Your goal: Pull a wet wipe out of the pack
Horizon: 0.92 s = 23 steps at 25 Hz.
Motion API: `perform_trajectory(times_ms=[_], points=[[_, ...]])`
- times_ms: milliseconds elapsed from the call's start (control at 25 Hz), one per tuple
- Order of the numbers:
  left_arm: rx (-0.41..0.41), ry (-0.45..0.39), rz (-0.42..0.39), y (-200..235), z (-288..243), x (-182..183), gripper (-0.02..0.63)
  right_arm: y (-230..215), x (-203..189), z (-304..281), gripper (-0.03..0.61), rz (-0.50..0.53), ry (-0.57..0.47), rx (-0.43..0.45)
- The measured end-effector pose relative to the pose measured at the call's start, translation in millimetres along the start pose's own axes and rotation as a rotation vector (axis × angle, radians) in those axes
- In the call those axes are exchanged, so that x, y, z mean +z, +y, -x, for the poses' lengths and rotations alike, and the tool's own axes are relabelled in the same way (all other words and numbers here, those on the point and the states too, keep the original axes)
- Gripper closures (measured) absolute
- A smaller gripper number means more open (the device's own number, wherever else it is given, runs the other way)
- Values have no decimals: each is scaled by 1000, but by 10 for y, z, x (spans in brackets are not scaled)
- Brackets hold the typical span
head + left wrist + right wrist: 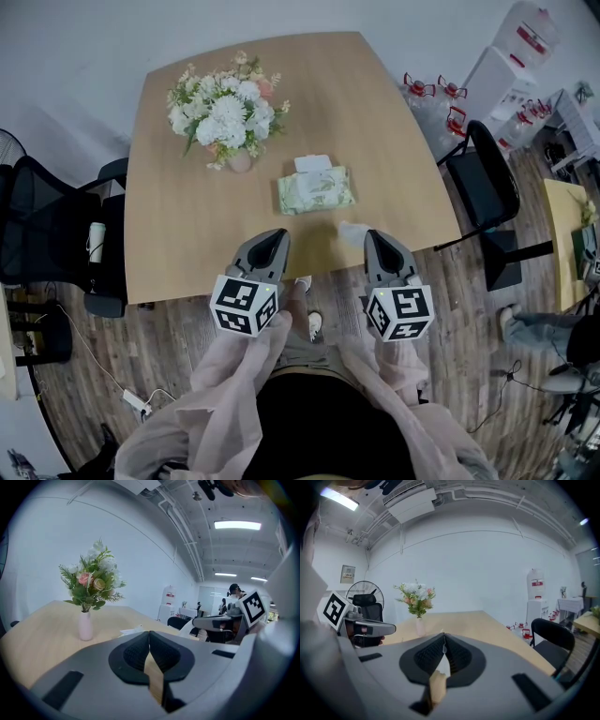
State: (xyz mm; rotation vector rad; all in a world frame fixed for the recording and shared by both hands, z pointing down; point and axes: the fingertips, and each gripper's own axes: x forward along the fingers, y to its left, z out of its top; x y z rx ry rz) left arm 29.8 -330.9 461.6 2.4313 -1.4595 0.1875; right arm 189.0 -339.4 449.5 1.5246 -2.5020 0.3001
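The green wet wipe pack (pixel 315 190) lies flat on the wooden table (pixel 187 234), in front of the flowers, with a white flap or wipe showing at its far end. My right gripper (pixel 370 235) hovers at the table's near edge, to the right of the pack and nearer to me. It is shut on a white wet wipe (pixel 352 229), which shows as a white sliver pinched between the pads (pixel 444 663). My left gripper (pixel 278 234) is level with it, in front of the pack, its pads (pixel 140 652) meeting at the tips with nothing between them.
A pink vase of white and pink flowers (pixel 228 114) stands at the table's back left. A black office chair (pixel 47 234) sits at the left side, another black chair (pixel 487 183) at the right. Water bottles and people are further right.
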Motion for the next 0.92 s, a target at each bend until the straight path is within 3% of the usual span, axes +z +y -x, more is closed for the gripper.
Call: perform_trajectory(times_ms=[920], points=[[6, 25, -12, -39, -39, -62, 601, -17, -29, 27, 569, -9, 1, 1]])
